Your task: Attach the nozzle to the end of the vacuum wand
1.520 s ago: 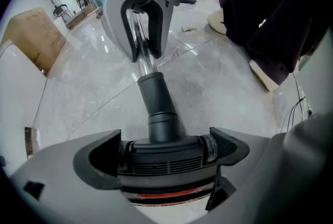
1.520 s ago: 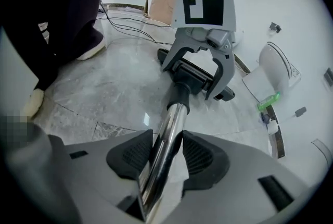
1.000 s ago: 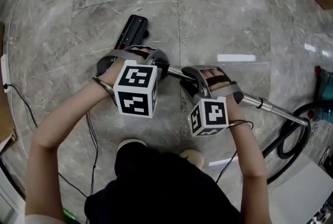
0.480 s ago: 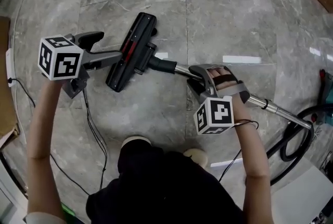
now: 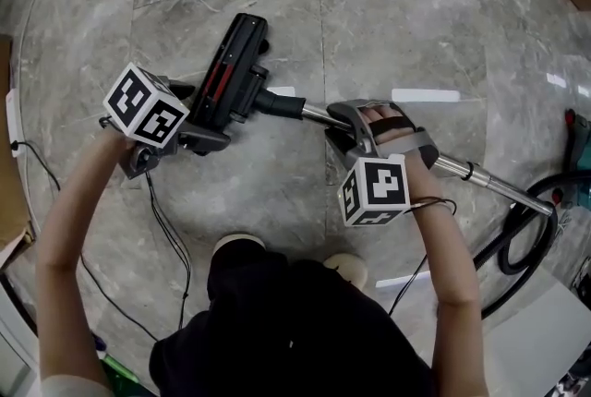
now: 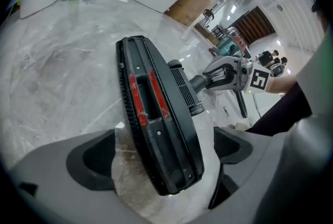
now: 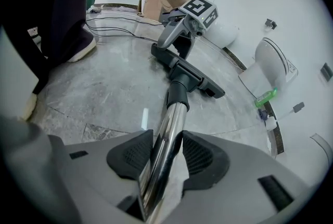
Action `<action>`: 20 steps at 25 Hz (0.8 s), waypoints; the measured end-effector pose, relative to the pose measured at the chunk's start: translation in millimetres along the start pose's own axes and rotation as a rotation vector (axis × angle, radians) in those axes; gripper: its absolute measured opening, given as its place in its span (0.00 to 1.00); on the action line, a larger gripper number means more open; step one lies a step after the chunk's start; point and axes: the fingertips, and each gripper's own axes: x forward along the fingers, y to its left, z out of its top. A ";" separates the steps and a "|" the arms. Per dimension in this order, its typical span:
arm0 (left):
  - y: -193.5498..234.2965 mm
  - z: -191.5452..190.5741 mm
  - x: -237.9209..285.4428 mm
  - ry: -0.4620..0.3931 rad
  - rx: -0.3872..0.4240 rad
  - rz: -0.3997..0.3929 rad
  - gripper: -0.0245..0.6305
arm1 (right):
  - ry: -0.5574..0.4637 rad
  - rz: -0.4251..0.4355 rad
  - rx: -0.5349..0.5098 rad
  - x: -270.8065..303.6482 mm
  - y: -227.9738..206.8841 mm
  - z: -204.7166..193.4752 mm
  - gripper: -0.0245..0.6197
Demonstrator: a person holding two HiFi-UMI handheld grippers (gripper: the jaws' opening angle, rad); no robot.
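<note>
The black nozzle (image 5: pixel 231 63) with red strips lies on the marble floor, its neck (image 5: pixel 277 102) joined to the chrome wand (image 5: pixel 480 175). My left gripper (image 5: pixel 201 116) sits at the nozzle's near end. Its jaws have just been opening and now stand wide. In the left gripper view the nozzle (image 6: pixel 156 113) lies between the pads (image 6: pixel 91 160), touching neither. My right gripper (image 5: pixel 346 135) is shut on the wand a little behind the neck. The right gripper view shows the wand (image 7: pixel 169 129) clamped between both pads, the nozzle (image 7: pixel 190 74) ahead and the left gripper (image 7: pixel 179 30) beyond it.
A black hose (image 5: pixel 517 238) curls at the right, where the wand ends. Thin cables (image 5: pixel 166 238) trail on the floor by the person's feet (image 5: pixel 240 247). A toilet (image 7: pixel 270 69) and a green bottle (image 7: pixel 265 95) stand beyond the nozzle. Cardboard (image 5: pixel 9 201) lies at the left edge.
The left gripper let go at the nozzle's neck, swung out to the left, rolled and came back to the nozzle's near end with jaws wide. The right gripper kept its hold.
</note>
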 end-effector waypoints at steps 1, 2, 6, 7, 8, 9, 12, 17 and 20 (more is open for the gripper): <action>0.9 -0.6 1.6 0.012 0.009 0.024 0.93 | 0.002 0.001 0.000 0.0 0.3 -0.3 0.32; 0.9 0.4 2.9 0.018 0.023 0.047 0.93 | 0.004 0.001 -0.001 0.0 0.6 -0.5 0.32; 2.0 1.6 6.4 0.039 0.061 0.112 0.93 | 0.008 -0.008 -0.001 0.9 -0.5 0.0 0.32; 1.8 2.2 7.5 0.042 0.064 0.121 0.93 | 0.008 -0.009 0.001 1.2 -0.6 0.2 0.32; 1.1 3.3 8.8 0.045 0.068 0.131 0.93 | 0.009 -0.008 0.003 1.4 -0.6 0.5 0.32; 0.3 4.3 10.4 0.049 0.075 0.145 0.92 | 0.009 -0.006 0.005 1.4 0.0 0.9 0.32; 4.2 6.3 12.0 0.045 0.095 0.219 0.75 | 0.010 0.004 0.001 0.3 2.9 2.8 0.32; -3.8 19.7 1.4 -0.072 0.127 0.183 0.73 | 0.015 0.042 -0.040 2.1 16.6 2.2 0.32; -10.3 31.7 -6.1 -0.105 0.133 0.176 0.71 | 0.009 0.033 -0.036 3.8 23.3 3.0 0.33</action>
